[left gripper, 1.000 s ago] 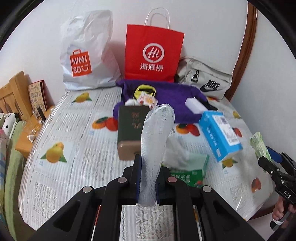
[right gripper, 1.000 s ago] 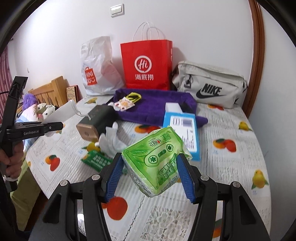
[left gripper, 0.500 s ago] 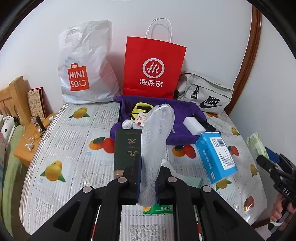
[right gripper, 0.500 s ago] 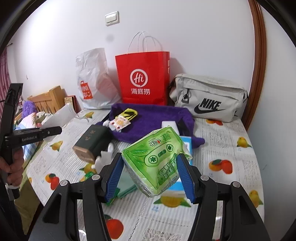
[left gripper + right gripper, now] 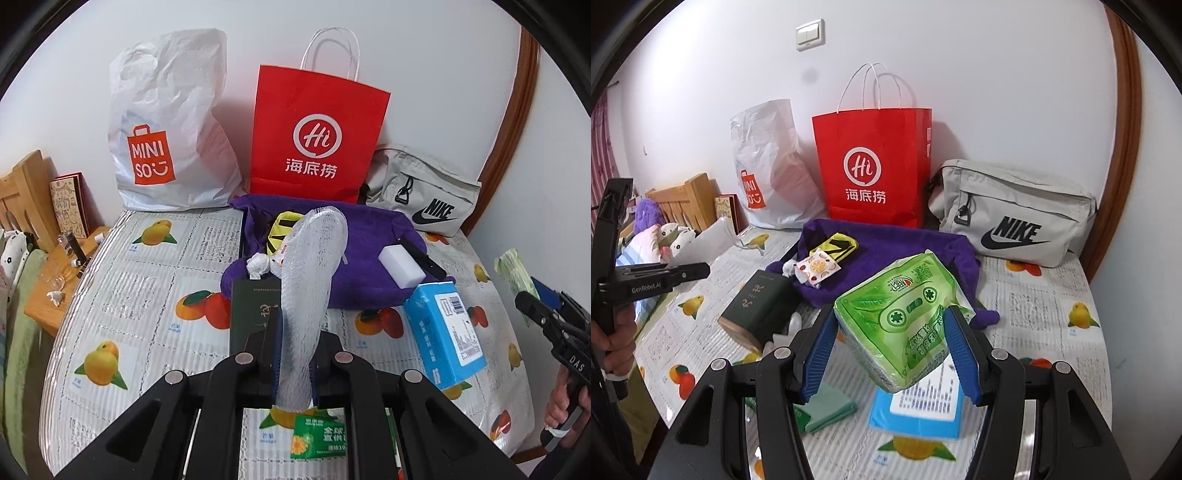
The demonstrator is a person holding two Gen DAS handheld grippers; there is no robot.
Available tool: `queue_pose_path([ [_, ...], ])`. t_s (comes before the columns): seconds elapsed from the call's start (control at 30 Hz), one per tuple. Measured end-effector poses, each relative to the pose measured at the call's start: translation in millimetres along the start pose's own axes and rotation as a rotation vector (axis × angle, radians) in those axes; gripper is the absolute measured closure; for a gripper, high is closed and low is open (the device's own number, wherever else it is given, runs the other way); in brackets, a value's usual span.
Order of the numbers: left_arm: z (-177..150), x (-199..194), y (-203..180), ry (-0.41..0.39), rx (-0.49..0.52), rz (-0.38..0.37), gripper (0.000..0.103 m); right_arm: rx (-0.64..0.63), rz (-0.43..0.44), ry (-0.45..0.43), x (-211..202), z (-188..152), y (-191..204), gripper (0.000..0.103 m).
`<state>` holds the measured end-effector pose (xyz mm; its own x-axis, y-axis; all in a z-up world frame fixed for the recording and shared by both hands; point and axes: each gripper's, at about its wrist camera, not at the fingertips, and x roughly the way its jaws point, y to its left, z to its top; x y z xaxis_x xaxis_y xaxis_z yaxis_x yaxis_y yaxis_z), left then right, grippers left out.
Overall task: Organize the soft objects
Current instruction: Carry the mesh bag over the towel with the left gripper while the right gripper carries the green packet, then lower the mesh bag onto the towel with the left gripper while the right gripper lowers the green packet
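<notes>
Both hands are loaded above the tabletop: the left tool pinched tight on a foam sleeve, the right tool half-wide, squeezing a green tissue pack, likely bound for the bags behind.

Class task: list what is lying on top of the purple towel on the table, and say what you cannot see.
On the purple towel lie a yellow-and-black pouch, a fruit-print packet and a white block beside a black strip. The held foam net sleeve and green tissue pack hide part of it.
</notes>
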<state>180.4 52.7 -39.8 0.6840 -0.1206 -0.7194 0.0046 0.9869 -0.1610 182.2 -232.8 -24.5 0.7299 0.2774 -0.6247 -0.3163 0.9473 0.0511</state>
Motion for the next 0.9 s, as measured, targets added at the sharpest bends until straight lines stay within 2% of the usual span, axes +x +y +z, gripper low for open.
queue_pose_path([
  [0.7, 52, 96, 13, 0.087, -0.001, 0.034, 0.091, -0.036, 0.000, 0.072, 132, 59, -29, 0.044],
  [0.9, 61, 129, 10, 0.130, 0.013, 0.043, 0.091, -0.029, 0.005, 0.133, 171, 65, -43, 0.044],
])
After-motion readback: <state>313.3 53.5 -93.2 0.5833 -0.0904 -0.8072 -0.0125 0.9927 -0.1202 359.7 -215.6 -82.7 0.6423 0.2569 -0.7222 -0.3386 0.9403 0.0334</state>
